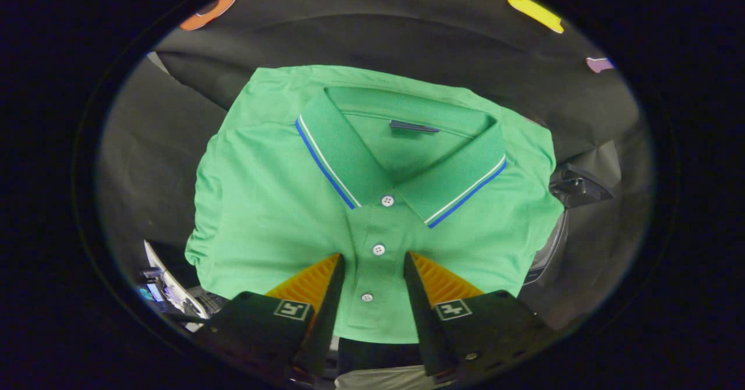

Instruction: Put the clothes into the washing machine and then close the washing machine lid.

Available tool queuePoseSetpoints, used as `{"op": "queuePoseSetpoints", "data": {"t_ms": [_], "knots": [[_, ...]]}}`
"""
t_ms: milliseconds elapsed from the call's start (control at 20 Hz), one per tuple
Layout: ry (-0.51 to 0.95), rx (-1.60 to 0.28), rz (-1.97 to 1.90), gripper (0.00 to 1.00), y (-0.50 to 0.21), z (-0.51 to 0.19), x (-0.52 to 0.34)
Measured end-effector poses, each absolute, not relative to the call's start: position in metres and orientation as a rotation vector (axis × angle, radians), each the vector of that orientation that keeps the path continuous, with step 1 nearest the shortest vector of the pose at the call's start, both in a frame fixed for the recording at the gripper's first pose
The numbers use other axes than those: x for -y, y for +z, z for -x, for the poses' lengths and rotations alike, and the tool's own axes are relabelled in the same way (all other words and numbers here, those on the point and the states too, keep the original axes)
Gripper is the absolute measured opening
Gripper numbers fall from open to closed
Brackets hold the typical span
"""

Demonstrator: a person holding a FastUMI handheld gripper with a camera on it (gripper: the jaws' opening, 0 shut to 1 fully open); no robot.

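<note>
1. A green polo shirt [378, 204] lies folded flat just ahead of the gripper [374, 265], its front facing up.
2. The collar [401, 163] is spread open, edged with a white and a blue stripe along both points, and a small dark tag [413, 126] sits inside the neck.
3. Three white buttons [379, 249] run down the placket [372, 273], all done up, in a line that passes straight between the two fingers.
4. The cloth is smooth across the chest; it bunches in soft folds along the left side, where a sleeve is tucked under.
5. The shirt rests on a dark surface [151, 163], with the black booth cloth [407, 41] rising behind it.
6. A dark, curved piece of equipment [573, 189] shows just past the shirt's right edge; I cannot tell what it is.
7. The gripper points down onto the lower part of the shirt, fingers parted a moderate way, one on either side of the placket.
8. The fingertips [336, 265] sit over the cloth, but the jaws are not closed on it; whether the tips touch the fabric I cannot tell.
</note>
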State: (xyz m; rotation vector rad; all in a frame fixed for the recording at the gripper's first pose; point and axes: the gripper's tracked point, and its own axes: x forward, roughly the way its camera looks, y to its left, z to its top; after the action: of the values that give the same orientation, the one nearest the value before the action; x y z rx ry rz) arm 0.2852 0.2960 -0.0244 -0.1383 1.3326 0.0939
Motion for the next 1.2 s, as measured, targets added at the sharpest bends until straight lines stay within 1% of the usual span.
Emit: {"op": "queuePoseSetpoints", "data": {"t_ms": [150, 250, 300, 350, 450, 650, 1050, 1200], "knots": [[0.078, -1.317, 0.127, 0.41, -0.025, -0.287, -0.291], [0.087, -1.318, 0.122, 0.2, -0.024, -0.289, -0.29], [0.1, -1.326, 0.118, 0.14, -0.023, -0.289, -0.289], [0.106, -1.333, 0.099, 0.12, -0.023, -0.287, -0.29], [0.116, -1.349, 0.073, 0.09, -0.024, -0.285, -0.288], [0.139, -1.35, 0.059, 0.09, -0.01, -0.284, -0.288], [0.196, -1.277, -0.018, 0.09, 0.044, -0.289, -0.284], [0.191, -1.253, -0.081, 0.09, 0.064, -0.29, -0.273]]}}
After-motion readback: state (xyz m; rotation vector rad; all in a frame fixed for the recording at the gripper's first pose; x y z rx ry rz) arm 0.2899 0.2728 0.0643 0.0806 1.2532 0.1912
